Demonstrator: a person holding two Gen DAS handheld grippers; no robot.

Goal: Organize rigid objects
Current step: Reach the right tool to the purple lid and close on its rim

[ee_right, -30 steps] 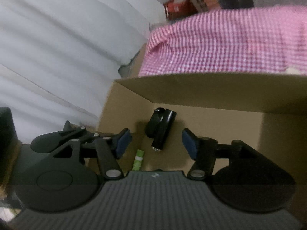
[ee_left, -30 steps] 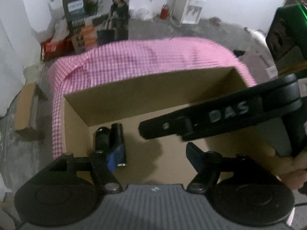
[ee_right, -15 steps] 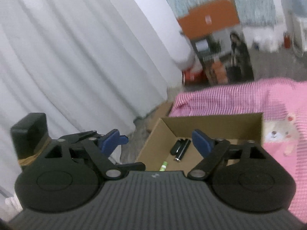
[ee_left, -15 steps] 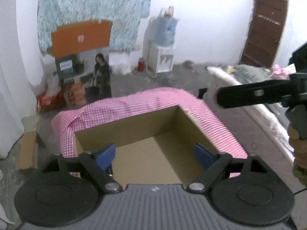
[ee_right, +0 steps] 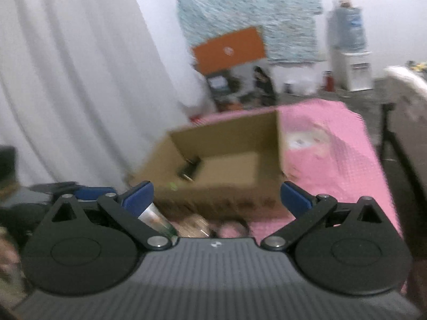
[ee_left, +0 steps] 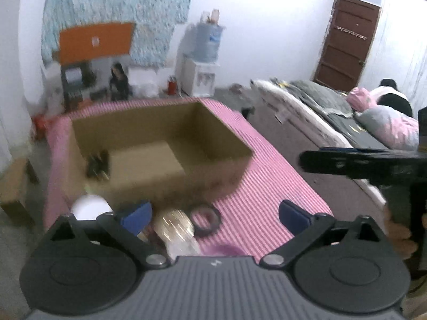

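Pink checked cloth (ee_left: pixel 267 186) covers the table, w/ an open cardboard box (ee_left: pixel 213 138) on it. Black cylinders (ee_left: pixel 97 164) lie inside by the box's left wall. In front of the box: gold-capped jar (ee_left: pixel 174 226), black tape ring (ee_left: pixel 206 220), white round item (ee_left: pixel 89 208), all blurred. Left gripper (ee_left: pixel 213 213) & right gripper (ee_right: pixel 216 196): jaws have just been opening, now spread wide, nothing btwn them.

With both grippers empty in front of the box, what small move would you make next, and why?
Probably lower the left gripper onto the gold-topped item just ahead of it. Both grippers have just been opening and hold nothing. The box already holds some dark pieces, while that item and a black ring still lie on the pink cloth. Blur hides what the item is.
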